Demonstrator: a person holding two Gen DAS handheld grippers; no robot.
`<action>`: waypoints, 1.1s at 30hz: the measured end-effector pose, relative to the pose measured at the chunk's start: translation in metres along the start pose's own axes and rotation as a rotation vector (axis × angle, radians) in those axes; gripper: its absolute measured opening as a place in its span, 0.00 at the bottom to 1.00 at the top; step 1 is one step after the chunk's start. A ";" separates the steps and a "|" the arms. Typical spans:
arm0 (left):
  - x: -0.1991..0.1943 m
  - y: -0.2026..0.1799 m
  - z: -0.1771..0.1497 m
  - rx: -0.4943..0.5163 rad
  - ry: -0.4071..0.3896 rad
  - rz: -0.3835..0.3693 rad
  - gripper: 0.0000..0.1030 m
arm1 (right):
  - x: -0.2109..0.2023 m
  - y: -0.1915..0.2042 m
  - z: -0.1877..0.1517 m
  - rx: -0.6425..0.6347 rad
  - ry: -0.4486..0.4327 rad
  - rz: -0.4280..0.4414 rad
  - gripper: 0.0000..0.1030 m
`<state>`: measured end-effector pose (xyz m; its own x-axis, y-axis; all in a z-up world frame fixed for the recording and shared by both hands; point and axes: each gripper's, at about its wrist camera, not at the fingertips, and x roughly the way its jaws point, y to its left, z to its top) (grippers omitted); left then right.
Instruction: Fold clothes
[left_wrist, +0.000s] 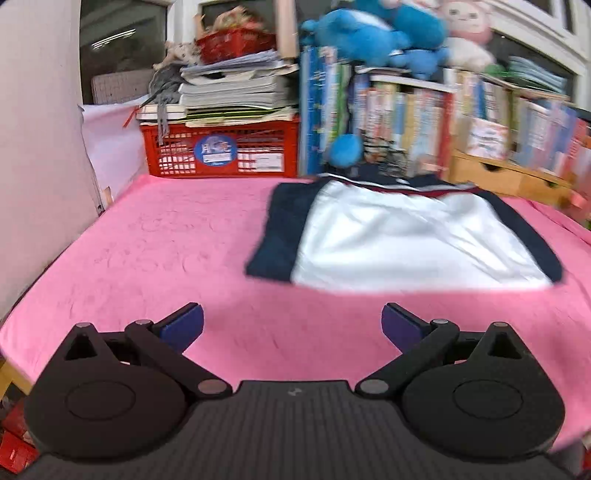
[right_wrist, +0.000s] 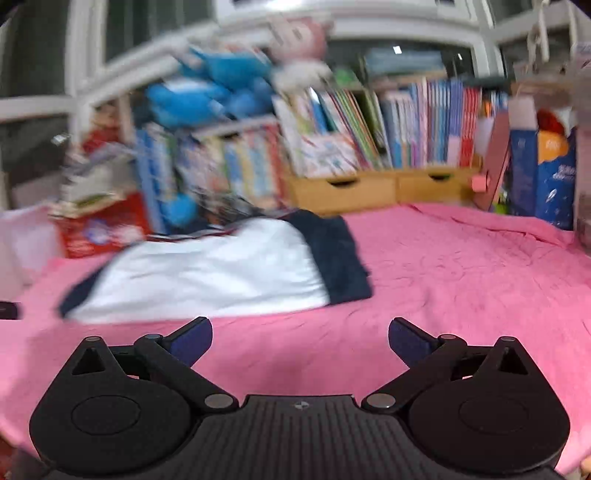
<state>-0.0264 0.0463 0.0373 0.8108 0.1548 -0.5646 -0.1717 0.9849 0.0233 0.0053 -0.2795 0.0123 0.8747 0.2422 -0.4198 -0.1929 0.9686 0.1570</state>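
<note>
A white garment with navy sleeves and a red-striped collar (left_wrist: 406, 236) lies flat on the pink blanket (left_wrist: 166, 240), collar toward the back. In the left wrist view it sits ahead and to the right of my left gripper (left_wrist: 291, 325), which is open with nothing between its blue pads. In the right wrist view the same garment (right_wrist: 221, 273) lies ahead and to the left of my right gripper (right_wrist: 300, 339), also open and holding nothing. Both grippers hover over bare blanket (right_wrist: 461, 277) short of the garment's near hem. Both views are motion-blurred.
A red crate (left_wrist: 221, 147) topped with stacked books stands at the back left. Rows of books (left_wrist: 443, 118), blue and pink plush toys (left_wrist: 369, 33) and wooden drawers (right_wrist: 388, 188) line the back edge. A white wall (left_wrist: 37, 147) borders the left side.
</note>
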 end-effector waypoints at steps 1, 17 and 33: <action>-0.009 -0.005 -0.007 0.021 0.005 0.009 1.00 | -0.019 0.008 -0.009 -0.006 -0.012 0.018 1.00; -0.054 -0.030 -0.035 0.141 -0.012 0.002 1.00 | -0.085 0.075 -0.015 -0.227 -0.001 0.092 1.00; -0.048 -0.033 -0.043 0.150 0.019 -0.003 1.00 | -0.071 0.066 -0.025 -0.164 0.082 0.084 1.00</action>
<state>-0.0842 0.0029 0.0281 0.8004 0.1514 -0.5801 -0.0821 0.9862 0.1441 -0.0805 -0.2316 0.0295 0.8145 0.3200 -0.4839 -0.3394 0.9393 0.0498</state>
